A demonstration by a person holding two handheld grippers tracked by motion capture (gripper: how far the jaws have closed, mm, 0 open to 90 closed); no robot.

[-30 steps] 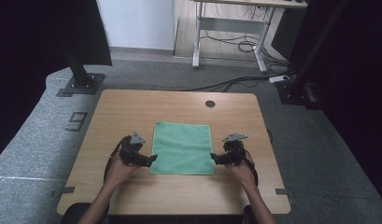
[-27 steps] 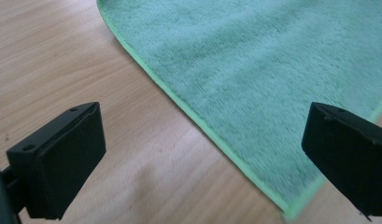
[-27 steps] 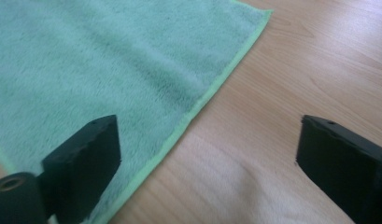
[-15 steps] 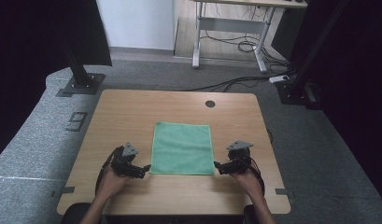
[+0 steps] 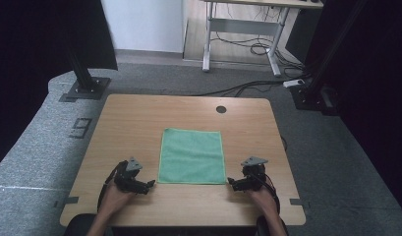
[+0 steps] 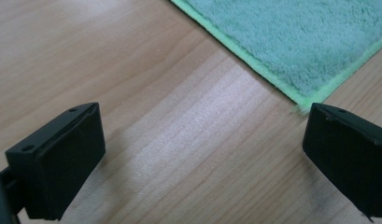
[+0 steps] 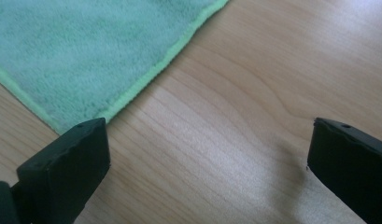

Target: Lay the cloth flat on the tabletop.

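Note:
A green cloth [image 5: 191, 156] lies flat and square in the middle of the wooden table [image 5: 139, 123]. My left gripper [image 5: 150, 185] rests low by the cloth's near left corner, open, with bare wood between its jaws. In the left gripper view the cloth [image 6: 296, 37] ends in a corner just ahead of one black finger [image 6: 352, 158] of the left gripper [image 6: 205, 140]. My right gripper [image 5: 231, 183] sits by the near right corner. Its jaws have just been opening and nothing is between them. In the right gripper view the cloth [image 7: 86, 46] lies ahead of the open right gripper [image 7: 207, 154].
A round cable hole [image 5: 221, 109] is in the table's far edge. Bare wood surrounds the cloth on all sides. Black stand bases [image 5: 83, 88] and floor cables [image 5: 247, 88] lie beyond the table.
Both hands have drawn back toward the table's near edge and slightly outward, from beside the cloth's side edges to its near corners. The cloth has stayed flat.

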